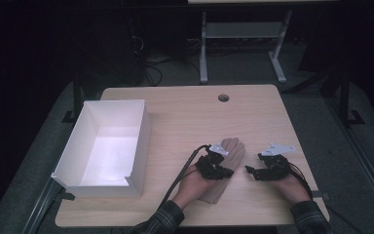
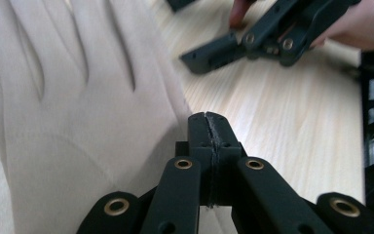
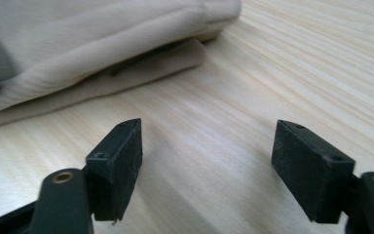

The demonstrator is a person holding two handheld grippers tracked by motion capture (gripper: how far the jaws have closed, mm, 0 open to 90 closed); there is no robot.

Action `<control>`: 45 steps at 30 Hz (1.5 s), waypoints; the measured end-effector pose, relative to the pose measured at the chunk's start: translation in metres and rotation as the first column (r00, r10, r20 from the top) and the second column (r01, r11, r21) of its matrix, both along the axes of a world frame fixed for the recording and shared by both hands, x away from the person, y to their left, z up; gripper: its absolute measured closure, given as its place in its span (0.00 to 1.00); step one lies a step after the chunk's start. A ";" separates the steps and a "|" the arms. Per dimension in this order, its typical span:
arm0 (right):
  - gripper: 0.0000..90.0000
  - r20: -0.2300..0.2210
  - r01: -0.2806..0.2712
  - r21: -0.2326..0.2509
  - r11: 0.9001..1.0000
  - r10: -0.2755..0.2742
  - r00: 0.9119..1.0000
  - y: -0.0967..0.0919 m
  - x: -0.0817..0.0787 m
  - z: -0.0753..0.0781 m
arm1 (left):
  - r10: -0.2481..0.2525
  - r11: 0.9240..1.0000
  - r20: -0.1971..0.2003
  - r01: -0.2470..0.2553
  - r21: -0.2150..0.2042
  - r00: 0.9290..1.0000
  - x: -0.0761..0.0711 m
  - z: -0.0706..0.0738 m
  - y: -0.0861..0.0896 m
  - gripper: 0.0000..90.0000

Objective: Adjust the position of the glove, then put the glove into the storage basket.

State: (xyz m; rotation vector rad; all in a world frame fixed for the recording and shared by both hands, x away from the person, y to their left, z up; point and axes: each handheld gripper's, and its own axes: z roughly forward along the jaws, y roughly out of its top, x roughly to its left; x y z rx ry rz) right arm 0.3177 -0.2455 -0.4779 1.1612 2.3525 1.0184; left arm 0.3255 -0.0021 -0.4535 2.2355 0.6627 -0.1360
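**Glove on table, box waiting – early stage**

Work looks barely begun, judging by the layout. The beige glove (image 1: 227, 165) is lying flat on the wooden table (image 1: 185, 122), palm area under the person's left hand, fingers pointing away from the person. The white box (image 1: 108, 146) is sitting well apart to the left w/ nothing visible inside. If the glove is meant for the box, lift & carry are both left to do.

Left gripper (image 2: 208, 127): jaws pressed fully together, tips meeting just beside the glove's edge. Cannot tell whether any cloth is pinched between them; no fabric seen in the seam, so prob. shut on nothing, tips resting at the glove's right side.

Right gripper (image 3: 207, 161): jaws standing wide apart, nothing btwn them but bare table. It's hovering near the glove's cuff end, pointing at it, not touching. In the high view it's sitting just right of the glove (image 1: 260, 171).
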 end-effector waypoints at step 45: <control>0.18 -0.007 0.005 0.023 1.000 -0.005 1.000 -0.002 0.004 -0.004 | -0.079 0.988 0.202 0.049 0.145 0.976 0.020 0.018 0.061 0.19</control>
